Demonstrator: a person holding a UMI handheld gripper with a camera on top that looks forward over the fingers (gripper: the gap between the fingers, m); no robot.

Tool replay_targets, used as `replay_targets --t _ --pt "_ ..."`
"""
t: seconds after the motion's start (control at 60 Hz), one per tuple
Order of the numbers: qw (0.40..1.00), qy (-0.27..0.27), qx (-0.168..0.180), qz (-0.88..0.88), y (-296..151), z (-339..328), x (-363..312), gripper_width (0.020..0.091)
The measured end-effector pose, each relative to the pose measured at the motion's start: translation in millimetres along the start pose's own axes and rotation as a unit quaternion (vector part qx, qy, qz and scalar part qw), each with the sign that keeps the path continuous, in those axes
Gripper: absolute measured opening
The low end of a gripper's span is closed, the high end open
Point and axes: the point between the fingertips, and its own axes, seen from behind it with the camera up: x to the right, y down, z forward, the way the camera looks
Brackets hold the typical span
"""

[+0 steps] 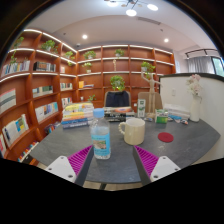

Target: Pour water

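bookshelves (pixel 40 85) fill the back and side walls. grey table (pixel 120 160) below. cream mug (pixel 133 131) stands just beyond the fingers, handle toward the water bottle (pixel 100 139) close beside it. red coaster (pixel 165 137) on the mug's other side. gripper (pixel 113 165) fingers spread apart, holding nothing.

Only the gripper (pixel 112 163) is seen of the rig. Two white fingers (pixel 62 168) are shown, blocky and flat-faced with angled outer edges. Each inner face is covered by a magenta pad (pixel 79 159) marked with fine ridged lines. No cables, screws or sleeves are visible.
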Motion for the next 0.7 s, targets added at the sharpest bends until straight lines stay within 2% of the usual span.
replay_targets --t 0.117,0.283,0.517,0.617,0.7 --pt "1.0 -0.019 -0.019 -0.006 23 27 -30 0.0794" --pt "0.999 -0.027 -0.022 -0.002 22 62 -44 0.0801" --pt "1.0 -0.018 -0.001 0.017 -1 100 -44 0.0784" --pt "1.0 -0.013 0.01 0.024 -8 109 -42 0.0732" --pt "0.999 -0.006 0.026 0.028 -16 112 -38 0.0596"
